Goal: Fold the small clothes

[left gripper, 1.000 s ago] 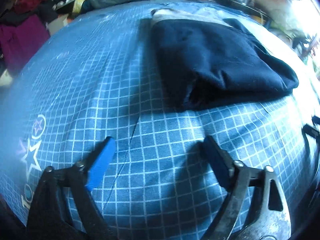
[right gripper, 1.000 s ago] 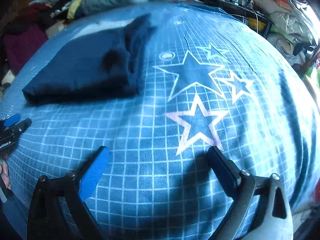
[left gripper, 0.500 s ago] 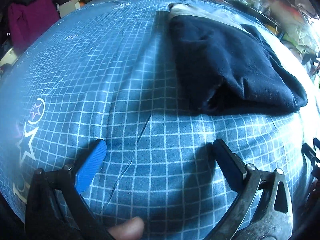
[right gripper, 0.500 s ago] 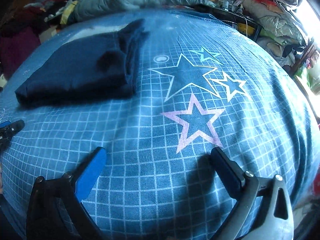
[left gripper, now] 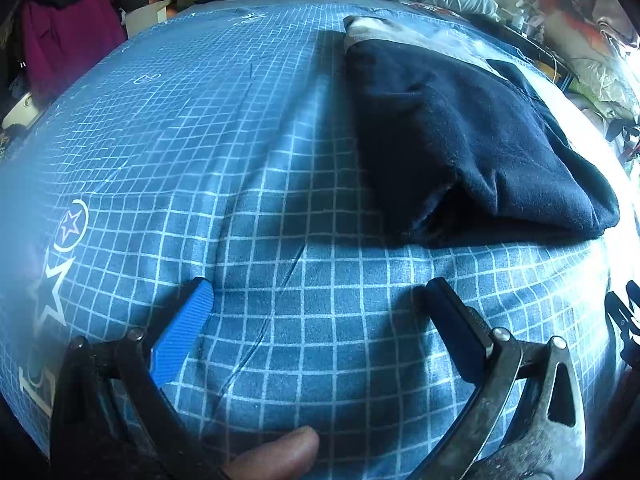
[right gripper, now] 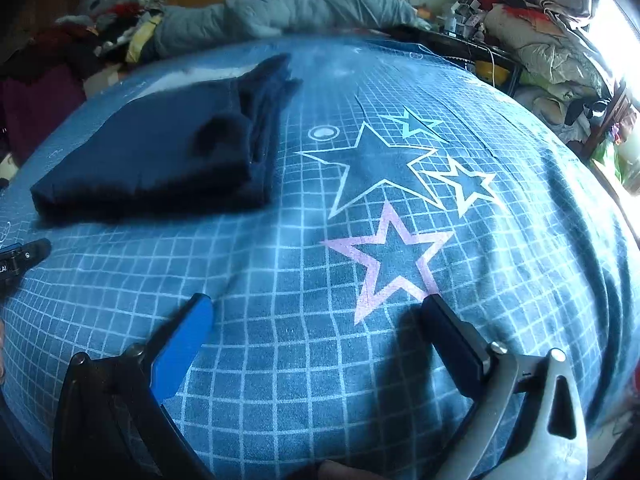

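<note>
Closest in, the left gripper [left gripper: 320,292] had its jaws spread wide with nothing between them, just above the blue grid bedsheet [left gripper: 248,184]. The right gripper [right gripper: 318,308] was gaping wide and empty too, sitting over the pink star [right gripper: 390,258] print. Further back, the folded navy garment [left gripper: 460,140] lay flat on the sheet, clear of both grippers. Beyond that was a rumpled grey duvet [right gripper: 296,10] and piles of clothes.

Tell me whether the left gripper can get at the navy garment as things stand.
Probably yes. The left gripper is open and empty, and only bare bedsheet lies between it and the folded navy garment.
</note>
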A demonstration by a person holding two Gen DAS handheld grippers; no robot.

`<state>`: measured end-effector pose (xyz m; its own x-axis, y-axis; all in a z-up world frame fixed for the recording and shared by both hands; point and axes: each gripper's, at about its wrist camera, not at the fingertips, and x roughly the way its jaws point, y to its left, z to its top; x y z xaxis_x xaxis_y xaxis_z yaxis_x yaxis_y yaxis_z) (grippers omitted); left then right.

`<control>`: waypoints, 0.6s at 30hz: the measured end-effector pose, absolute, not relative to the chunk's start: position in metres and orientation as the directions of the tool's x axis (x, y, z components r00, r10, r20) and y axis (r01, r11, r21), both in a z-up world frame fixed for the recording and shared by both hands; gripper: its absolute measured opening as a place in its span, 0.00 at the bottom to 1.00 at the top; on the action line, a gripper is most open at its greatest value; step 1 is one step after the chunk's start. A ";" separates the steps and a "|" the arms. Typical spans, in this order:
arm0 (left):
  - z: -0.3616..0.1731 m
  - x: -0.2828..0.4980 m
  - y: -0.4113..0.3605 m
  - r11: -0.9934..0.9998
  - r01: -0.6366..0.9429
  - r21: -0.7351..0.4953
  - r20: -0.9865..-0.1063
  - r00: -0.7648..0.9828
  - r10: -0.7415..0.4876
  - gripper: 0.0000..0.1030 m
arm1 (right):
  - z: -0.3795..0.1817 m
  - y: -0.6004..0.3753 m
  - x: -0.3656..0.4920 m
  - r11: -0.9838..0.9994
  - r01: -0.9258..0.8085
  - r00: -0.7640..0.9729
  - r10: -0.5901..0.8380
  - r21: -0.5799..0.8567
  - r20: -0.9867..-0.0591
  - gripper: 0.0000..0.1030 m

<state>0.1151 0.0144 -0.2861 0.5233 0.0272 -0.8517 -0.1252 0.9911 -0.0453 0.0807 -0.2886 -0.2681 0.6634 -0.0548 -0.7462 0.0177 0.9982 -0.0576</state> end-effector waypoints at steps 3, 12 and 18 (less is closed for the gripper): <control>-0.286 0.116 0.015 0.991 -0.126 -0.048 -0.850 0.526 0.026 1.00 | -0.269 -0.289 0.080 0.999 0.007 0.670 -0.042 -0.051 -0.741 1.00; -0.287 0.118 0.016 0.991 -0.129 -0.039 -0.848 0.529 0.035 1.00 | -0.270 -0.294 0.082 1.000 -0.014 0.669 -0.012 -0.028 -0.743 1.00; -0.287 0.119 0.013 0.991 -0.130 -0.027 -0.850 0.525 0.046 1.00 | -0.270 -0.294 0.083 0.999 -0.015 0.670 -0.015 -0.033 -0.742 1.00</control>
<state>0.1194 0.0130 -0.2868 0.5250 0.0457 -0.8499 -0.1302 0.9911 -0.0271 0.0831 -0.2940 -0.2699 0.6697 -0.0146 -0.7425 -0.0151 0.9993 -0.0332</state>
